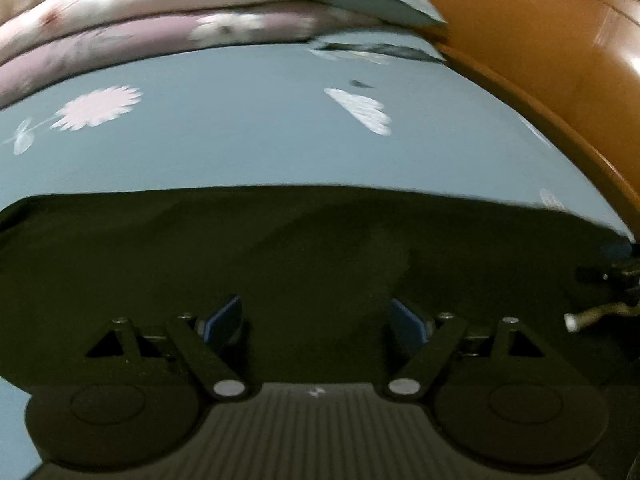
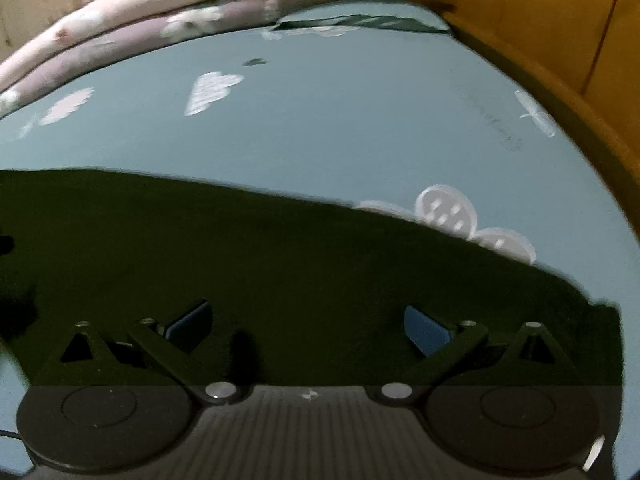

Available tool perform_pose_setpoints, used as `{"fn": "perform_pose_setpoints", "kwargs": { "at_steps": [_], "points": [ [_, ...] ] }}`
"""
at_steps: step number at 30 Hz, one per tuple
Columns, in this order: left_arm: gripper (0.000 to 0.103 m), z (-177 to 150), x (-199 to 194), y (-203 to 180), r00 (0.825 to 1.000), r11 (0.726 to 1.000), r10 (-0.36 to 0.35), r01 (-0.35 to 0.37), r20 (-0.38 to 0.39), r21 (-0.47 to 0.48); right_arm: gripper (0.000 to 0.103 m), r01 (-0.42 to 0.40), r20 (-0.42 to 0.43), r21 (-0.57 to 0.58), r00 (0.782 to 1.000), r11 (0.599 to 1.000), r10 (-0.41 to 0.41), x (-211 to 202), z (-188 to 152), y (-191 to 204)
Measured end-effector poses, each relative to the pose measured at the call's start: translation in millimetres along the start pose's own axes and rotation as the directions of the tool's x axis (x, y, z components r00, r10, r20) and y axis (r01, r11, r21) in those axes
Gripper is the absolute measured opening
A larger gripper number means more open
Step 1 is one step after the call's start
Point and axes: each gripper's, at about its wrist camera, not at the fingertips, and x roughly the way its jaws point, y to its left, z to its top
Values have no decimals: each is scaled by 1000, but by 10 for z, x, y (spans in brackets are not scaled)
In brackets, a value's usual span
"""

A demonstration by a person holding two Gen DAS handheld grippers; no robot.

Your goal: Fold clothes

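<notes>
A dark, nearly black-green cloth garment (image 1: 304, 248) (image 2: 280, 264) lies spread flat on a blue-grey bedsheet. Its surface looks smooth, with only faint soft creases. In the left wrist view its far edge runs almost straight across. In the right wrist view that edge slopes down toward the right and ends in a squared corner. Blur hides seams and finer detail.

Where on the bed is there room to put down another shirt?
The widest bare patch of blue sheet lies between the dark garment's far edge and the rolled quilts. The right wrist view shows more bare sheet toward the wooden bed frame. Near both open grippers, the garment covers everything.
</notes>
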Motion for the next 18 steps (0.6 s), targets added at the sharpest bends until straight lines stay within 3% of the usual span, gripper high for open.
{"fn": "perform_pose_setpoints", "kwargs": {
  "at_steps": [2, 6, 14, 18],
  "points": [
    [81, -80, 54, -124, 1000, 999, 2, -1, -23, 46, 103, -9, -3, -7, 1000, 1000, 9, -109, -103, 28],
    [81, -236, 209, -176, 994, 996, 76, -71, -79, 62, 103, -27, -8, -21, 1000, 999, 27, -326, -310, 84],
    [81, -297, -403, -389, 998, 996, 68, -69, 10, 60, 103, -26, -53, -7, 998, 1000, 26, -667, -885, 77],
    [81, -530, -686, -541, 999, 998, 54, -54, 2, 33, 103, -42, -73, -22, 997, 999, 40, -620, -1158, 182]
  ]
}}
